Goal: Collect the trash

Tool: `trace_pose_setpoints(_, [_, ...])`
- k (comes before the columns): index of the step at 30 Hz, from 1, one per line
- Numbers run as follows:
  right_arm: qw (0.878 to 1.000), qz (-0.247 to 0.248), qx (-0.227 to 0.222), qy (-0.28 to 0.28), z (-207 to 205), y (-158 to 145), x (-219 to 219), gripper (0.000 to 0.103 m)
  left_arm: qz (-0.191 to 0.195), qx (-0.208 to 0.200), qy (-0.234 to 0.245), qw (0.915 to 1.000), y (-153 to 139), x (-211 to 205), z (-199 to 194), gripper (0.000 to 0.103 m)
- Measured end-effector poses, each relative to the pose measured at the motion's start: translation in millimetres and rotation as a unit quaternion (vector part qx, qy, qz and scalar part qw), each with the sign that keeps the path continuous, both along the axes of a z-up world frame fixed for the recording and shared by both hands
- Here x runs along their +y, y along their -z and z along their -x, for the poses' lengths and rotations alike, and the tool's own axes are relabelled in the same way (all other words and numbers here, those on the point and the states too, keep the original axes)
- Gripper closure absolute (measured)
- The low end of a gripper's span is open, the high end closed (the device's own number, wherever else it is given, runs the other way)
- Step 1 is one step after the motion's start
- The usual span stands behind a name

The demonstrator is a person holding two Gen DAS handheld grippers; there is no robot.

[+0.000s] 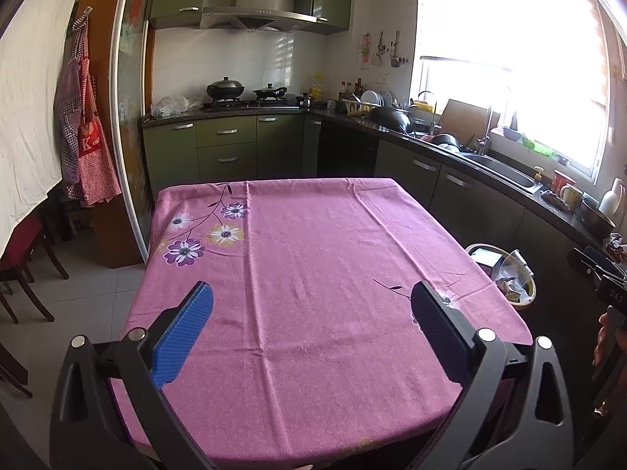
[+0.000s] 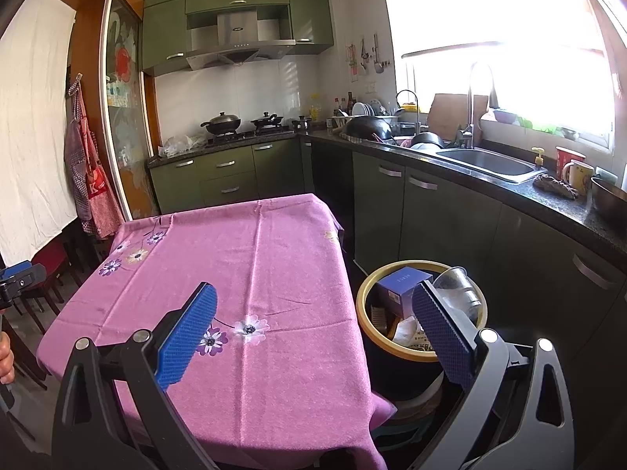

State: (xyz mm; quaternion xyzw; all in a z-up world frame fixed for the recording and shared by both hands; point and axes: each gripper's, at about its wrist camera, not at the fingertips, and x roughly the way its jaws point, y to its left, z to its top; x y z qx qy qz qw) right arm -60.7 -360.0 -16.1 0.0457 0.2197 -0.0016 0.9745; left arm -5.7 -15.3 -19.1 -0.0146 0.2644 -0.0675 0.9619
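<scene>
- The trash bin [image 2: 421,309] stands on the floor just beside the right edge of the table, between it and the dark lower cabinets [image 2: 443,215]. It is a round bin with a yellowish rim and a dark body.
- Inside it I can see a blue box [image 2: 397,291] lying toward the back, a clear plastic cup [image 2: 458,284] tipped on its side by the far right rim, and crumpled white paper [image 2: 407,331] near the front. From my left wrist view the same trash bin [image 1: 505,274] shows past the table's right edge, with crumpled wrappers in it.
- My right gripper [image 2: 313,327] is spread wide and holds nothing; its right finger sits in front of the bin's opening, its left finger over the cloth.
- My left gripper [image 1: 311,325] is also spread wide and empty, both blue pads above the tablecloth.
- The table is covered by a pink tablecloth [image 1: 313,274] printed with purple, white and yellow flowers [image 1: 203,235] near the far left corner.
- Beyond the table, green cabinets [image 1: 227,152] carry a stove with two lidded black pans [image 1: 225,88] under a steel range hood [image 1: 258,11].
- Along the right, the counter holds a sink [image 2: 490,162], a tall tap, stacked dishes and a red mug [image 2: 568,158] under a bright window.
- A checked apron [image 1: 84,133] hangs on the left wall, beside a white sheet.
</scene>
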Motion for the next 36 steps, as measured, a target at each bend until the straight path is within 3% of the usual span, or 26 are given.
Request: trace_pose_setpoints(36, [1.0, -0.006, 0.001, 0.0, -2.4, -0.4, -2.7, 0.005, -0.006, 0.001, 0.01, 0.9999, -0.8, -7.0, 0.1, 0.007])
